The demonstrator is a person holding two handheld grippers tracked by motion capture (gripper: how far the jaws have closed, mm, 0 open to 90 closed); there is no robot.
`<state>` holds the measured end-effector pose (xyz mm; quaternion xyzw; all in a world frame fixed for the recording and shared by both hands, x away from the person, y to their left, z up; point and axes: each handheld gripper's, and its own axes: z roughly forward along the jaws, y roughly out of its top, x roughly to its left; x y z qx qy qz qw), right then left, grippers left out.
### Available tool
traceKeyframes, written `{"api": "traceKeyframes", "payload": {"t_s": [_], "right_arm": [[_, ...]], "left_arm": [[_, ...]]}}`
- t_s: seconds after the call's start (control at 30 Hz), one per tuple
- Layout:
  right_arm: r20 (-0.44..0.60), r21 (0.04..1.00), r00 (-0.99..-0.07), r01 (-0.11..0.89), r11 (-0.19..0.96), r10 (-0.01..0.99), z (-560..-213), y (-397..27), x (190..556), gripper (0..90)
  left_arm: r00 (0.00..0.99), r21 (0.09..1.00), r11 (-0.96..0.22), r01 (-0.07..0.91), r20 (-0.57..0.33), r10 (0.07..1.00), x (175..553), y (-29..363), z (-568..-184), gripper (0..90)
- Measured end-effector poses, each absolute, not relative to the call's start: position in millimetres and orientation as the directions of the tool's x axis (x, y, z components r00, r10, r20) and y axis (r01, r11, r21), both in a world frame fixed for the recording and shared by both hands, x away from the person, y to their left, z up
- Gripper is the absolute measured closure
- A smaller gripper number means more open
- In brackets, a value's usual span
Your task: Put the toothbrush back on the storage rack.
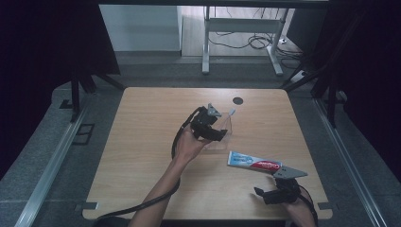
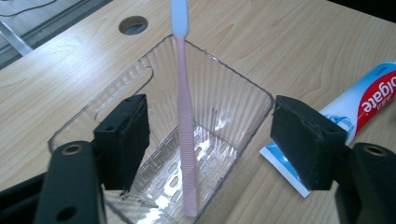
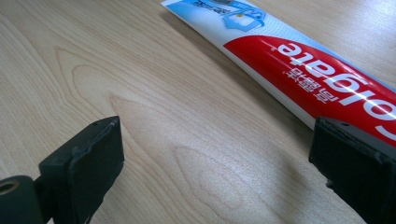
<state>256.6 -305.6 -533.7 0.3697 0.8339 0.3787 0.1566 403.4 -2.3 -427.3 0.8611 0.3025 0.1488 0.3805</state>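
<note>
Seeing our left tool (image 2: 208, 140) open over the clear bin (image 2: 233, 84) mid-worktop, pink toothbrush (image 2: 185, 135) standing inside, untouched | right tool (image 3: 224, 172) open near the front right corner beside the toothpaste (image 3: 299, 65)

The surface (image 2: 289, 42) is pale wood-grain laminate with a smooth, faintly satin finish. At the centre of the left gripper view stands a clear, glossy ribbed plastic holder (image 2: 233, 93) with a matt pink plastic toothbrush (image 2: 186, 135) in it. The toothpaste tube (image 3: 299, 70) at upper right of the right gripper view is shiny printed plastic, and each gripper's pads (image 3: 93, 158) look matt black and slightly rough.
</note>
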Motion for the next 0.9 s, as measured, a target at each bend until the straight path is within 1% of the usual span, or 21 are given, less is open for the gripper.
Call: {"api": "traceKeyframes", "payload": {"t_s": [0.17,0.3,0.5,0.9], "right_arm": [[0.018,0.748,-0.676,0.498,0.439,0.736,-533.6,-305.6,256.5,3.8],[0.016,0.748,-0.677,0.496,0.44,0.735,-533.5,-305.2,256.6,3.8],[0.016,0.748,-0.677,0.497,0.44,0.736,-533.6,-305.4,256.5,3.8],[0.018,0.745,-0.676,0.5,0.442,0.736,-534.0,-304.7,256.2,3.8]], "left_arm": [[0.776,0.753,-0.505,0.421,-0.01,0.631,401.0,5.1,-425.0,25.1],[0.786,0.756,-0.498,0.426,-0.036,0.618,398.6,11.0,-423.7,21.7],[0.792,0.755,-0.484,0.443,-0.076,0.605,395.3,16.9,-422.8,21.3],[0.8,0.765,-0.476,0.434,-0.085,0.594,388.3,34.5,-421.7,14.0]]}}
